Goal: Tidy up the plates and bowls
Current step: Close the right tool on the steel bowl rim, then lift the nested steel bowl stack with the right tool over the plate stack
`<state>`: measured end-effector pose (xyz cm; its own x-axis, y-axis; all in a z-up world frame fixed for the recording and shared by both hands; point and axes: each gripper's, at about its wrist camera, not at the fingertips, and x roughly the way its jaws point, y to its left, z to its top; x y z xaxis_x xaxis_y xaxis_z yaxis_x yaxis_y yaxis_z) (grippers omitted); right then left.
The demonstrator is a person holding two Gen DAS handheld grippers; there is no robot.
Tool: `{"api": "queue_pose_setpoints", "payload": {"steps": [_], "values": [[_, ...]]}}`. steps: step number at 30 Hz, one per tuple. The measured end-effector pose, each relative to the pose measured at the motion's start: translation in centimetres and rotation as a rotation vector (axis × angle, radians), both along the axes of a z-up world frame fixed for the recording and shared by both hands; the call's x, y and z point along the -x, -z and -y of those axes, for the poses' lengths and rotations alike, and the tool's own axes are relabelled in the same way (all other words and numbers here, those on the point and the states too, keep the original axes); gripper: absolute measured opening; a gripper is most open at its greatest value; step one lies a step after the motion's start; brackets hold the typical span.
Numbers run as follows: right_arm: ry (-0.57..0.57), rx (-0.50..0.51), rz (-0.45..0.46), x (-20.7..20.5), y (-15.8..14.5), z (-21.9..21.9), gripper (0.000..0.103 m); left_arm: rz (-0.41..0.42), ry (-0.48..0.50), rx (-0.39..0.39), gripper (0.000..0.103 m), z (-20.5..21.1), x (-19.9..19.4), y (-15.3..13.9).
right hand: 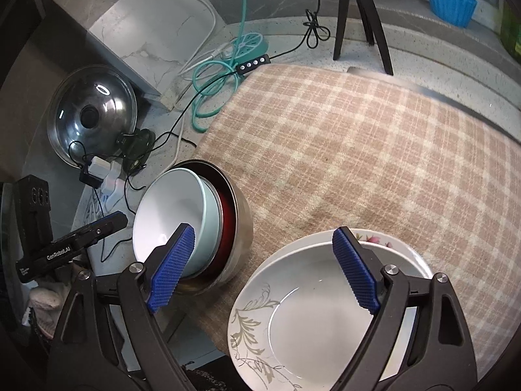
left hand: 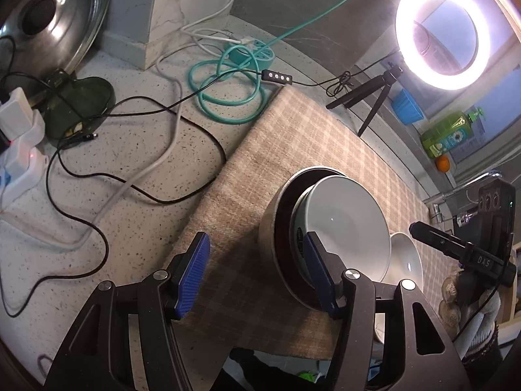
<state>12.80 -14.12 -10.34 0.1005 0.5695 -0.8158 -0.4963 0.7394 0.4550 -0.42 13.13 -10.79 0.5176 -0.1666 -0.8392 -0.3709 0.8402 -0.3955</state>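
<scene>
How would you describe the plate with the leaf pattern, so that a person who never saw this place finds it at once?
Start at the checked cloth that covers the counter. At its near edge, beside the nested bowls, lies a stack of plates; the leaf plate is on top. Grey-green leaves run along its rim, while the plate underneath shows pink flowers.

Glossy ceramic bowl (right hand: 169,224) in brushed metal bowl (right hand: 239,228); woven cloth (right hand: 358,150)

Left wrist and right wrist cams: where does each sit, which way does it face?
Left wrist: on the left gripper, looking down over its open blue pads at the nested bowls and cables; right gripper at the edge.
Right wrist: on the right gripper, above the stacked plates.
Shared: bowls, plaid cloth.
</scene>
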Motion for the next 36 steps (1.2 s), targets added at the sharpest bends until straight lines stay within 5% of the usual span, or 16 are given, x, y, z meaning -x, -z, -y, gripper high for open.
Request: {"api": "queue_pose_setpoints", "payload": {"steps": [4, 12, 36], "values": [[0.011, -0.014, -0.031, -0.1, 0.6, 0.2, 0.082, 0.000, -0.014, 0.018, 0.052, -0.5, 0.1, 0.4], [0.009, -0.046, -0.111, 0.0, 2.0, -0.4, 0.064, -0.004, -0.011, 0.080, 0.025, -0.7, -0.1, 1.2], [-0.048, -0.018, -0.135, 0.6, 3.4, -3.0, 0.022, -0.014, 0.052, 0.091, 0.009, 0.6, -1.5, 2.5]]}}
